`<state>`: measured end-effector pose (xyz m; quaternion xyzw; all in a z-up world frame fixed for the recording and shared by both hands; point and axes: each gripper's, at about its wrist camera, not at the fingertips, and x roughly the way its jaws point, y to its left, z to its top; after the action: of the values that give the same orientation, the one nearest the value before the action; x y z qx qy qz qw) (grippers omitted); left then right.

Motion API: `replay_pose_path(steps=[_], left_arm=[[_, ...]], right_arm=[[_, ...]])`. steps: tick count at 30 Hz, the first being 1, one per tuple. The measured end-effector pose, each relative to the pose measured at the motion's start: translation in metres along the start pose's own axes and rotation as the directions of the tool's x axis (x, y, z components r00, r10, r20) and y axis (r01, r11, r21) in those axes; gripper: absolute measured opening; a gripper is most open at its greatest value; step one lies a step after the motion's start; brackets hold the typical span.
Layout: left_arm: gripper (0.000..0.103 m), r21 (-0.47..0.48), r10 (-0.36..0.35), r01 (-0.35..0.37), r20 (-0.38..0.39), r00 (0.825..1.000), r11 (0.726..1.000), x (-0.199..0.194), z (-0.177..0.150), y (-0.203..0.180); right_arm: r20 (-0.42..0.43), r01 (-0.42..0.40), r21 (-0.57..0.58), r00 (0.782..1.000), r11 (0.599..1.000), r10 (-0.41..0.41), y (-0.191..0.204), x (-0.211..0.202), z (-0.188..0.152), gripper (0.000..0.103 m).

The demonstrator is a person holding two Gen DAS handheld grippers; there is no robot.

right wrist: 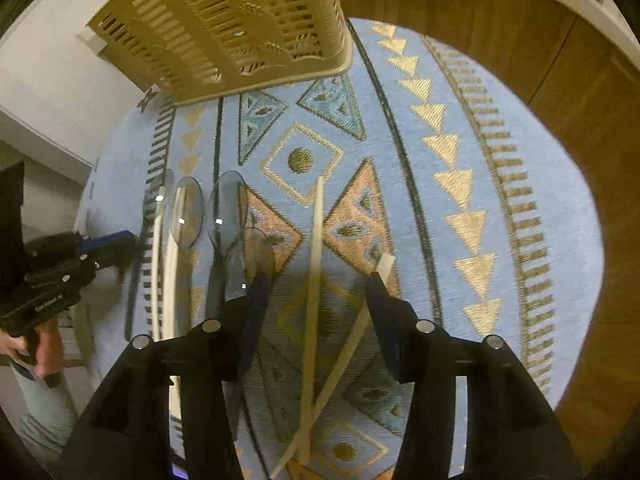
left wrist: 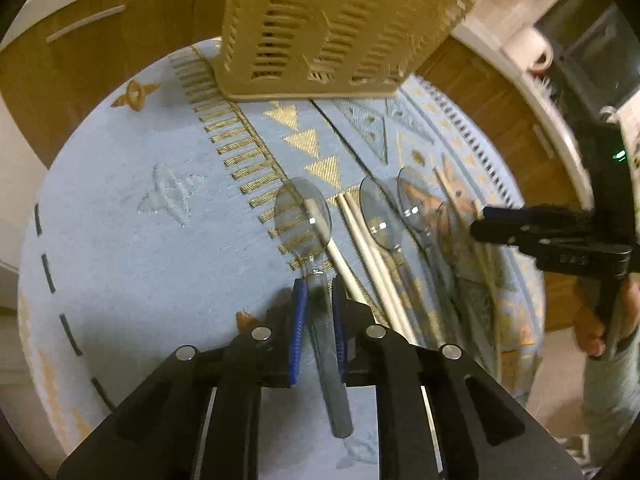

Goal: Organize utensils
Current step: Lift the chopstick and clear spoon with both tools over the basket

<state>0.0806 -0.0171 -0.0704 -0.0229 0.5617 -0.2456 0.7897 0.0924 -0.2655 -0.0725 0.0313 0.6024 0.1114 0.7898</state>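
While our left gripper (left wrist: 319, 300) clamps the handle of a clear plastic spoon (left wrist: 310, 232) on the pale blue patterned cloth (left wrist: 132, 240), our right gripper (right wrist: 316, 300) hangs released over two crossed cream wooden chopsticks (right wrist: 314, 280). We judge the spoon step underway; next it must lift cleanly into the far beige slotted plastic basket (left wrist: 320, 32).

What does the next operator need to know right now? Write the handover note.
Left tongs: closed on the handle of a clear plastic spoon, which is still low over the blue patterned rug.
Right tongs: open, holding nothing, with two chopsticks lying crossed on the rug between the fingers.
Other clear spoons and chopsticks lie in a row on the rug.
Beige slotted basket stands at the far edge of the rug; its inside is not visible.
Left: carry the held spoon to the basket, then collect the rest.
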Motion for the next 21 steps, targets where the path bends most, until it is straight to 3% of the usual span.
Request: replay_pose_path(steps=[7,13,18,21], left_arm=[[0.012,0.086,0.097,-0.092,-0.053,0.994,0.992,0.011,0.016,-0.017],[0.013,0.161,0.154,-0.139,-0.079,0.985,0.977,0.015,0.024,-0.026],[0.012,0.214,0.215,-0.194,-0.078,0.973,0.957,0.018,0.024,-0.037],[0.01,0.212,0.222,-0.205,-0.056,0.974,0.955,0.023,0.026,-0.043]], right_arm=[[-0.03,-0.018,-0.035,0.999,0.999,0.017,0.0,0.001,0.006,0.033],[-0.09,0.034,-0.099,0.995,0.994,-0.043,0.009,0.012,0.007,0.026],[-0.094,0.147,-0.189,0.981,0.971,-0.167,0.028,0.014,0.005,0.009],[-0.11,0.108,-0.173,0.986,0.979,-0.128,0.029,0.014,0.006,0.004]])
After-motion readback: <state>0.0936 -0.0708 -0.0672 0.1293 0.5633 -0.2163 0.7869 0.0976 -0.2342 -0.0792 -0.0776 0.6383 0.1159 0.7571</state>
